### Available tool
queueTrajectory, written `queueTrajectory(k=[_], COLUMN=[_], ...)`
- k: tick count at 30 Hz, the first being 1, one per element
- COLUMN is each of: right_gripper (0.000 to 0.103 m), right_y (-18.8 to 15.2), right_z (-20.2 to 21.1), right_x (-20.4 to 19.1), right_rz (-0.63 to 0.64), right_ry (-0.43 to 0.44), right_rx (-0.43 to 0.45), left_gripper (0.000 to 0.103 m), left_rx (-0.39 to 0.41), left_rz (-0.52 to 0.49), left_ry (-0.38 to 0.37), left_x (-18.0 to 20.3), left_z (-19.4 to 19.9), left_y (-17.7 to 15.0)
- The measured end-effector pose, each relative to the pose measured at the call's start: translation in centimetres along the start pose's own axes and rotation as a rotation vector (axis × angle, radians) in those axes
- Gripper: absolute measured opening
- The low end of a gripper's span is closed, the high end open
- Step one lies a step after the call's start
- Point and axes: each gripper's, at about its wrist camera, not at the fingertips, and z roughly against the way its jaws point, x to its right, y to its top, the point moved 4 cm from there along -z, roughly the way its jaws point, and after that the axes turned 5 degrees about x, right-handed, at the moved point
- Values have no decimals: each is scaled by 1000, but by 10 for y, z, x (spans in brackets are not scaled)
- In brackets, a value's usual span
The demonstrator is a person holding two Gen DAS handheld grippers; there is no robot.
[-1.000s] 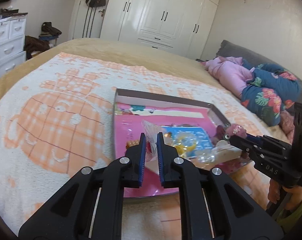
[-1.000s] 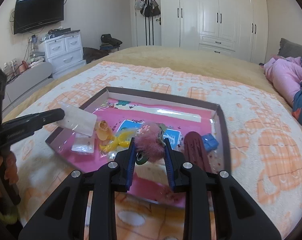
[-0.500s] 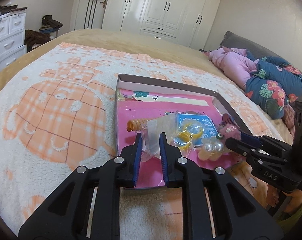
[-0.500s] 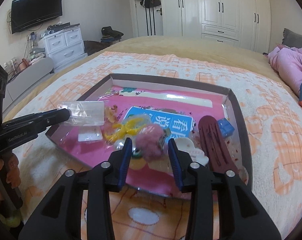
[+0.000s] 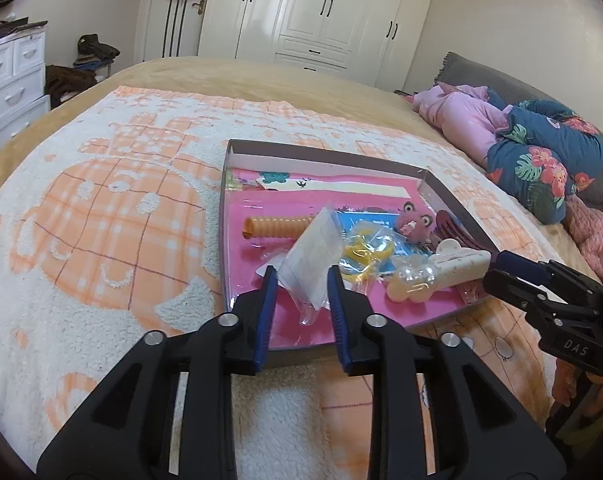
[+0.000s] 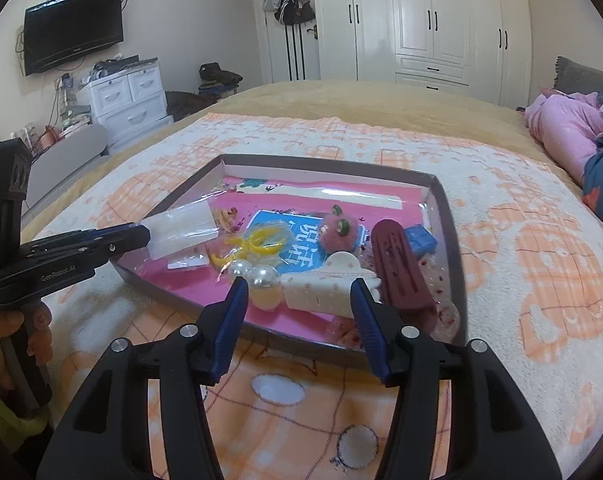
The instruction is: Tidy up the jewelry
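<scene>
The bed carried an orange-and-white blanket, and on it lay a shallow tray with a pink printed liner. A blue card in the tray bore white characters too distorted to read. "GenRobot.AI" was printed on the left gripper in the right wrist view; "DAS" showed on the right gripper in the left wrist view.

The jewelry lay loose in the tray: a maroon hair clip, a white claw clip, an orange coiled tie, yellow rings in a clear bag, a pink fuzzy ornament and pearl beads. The tray's near edge was hidden behind the fingers.

A second earlier the left fingers pinched a clear packet; now they were opening, narrowly parted, the packet standing between them, contact hard to judge. The right fingers, earlier clamped on the ornament, were opening moderately wide with nothing gripped, and the ornament rested in the tray.
</scene>
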Motion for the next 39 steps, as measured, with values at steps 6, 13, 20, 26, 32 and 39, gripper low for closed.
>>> queueTrajectory(k=[6,13,20,26,32,39], right_gripper=[56,67,81,91,96,96], right_y=[-1,-4,-5,-7,-11,-17], right_z=[15,33,55,75,93,112], right_x=[5,10,13,15,20,18], right_rz=[-7,-25,-45,-59,-91,-16], right_ry=[-14,-22,-37,-64,-97,-180], right_rx=[14,36,73,119,166,249], left_gripper=[36,53,69,88,92,92], left_rx=[8,42,80,109,154,207], left_rz=[-14,-26,-33,-37,-38,-42], left_ry=[4,-3,-3,5,16,29], left_x=[6,17,26,33,40,47], left_z=[8,29,54,74,91,102], left_y=[0,6,9,4,1,-3])
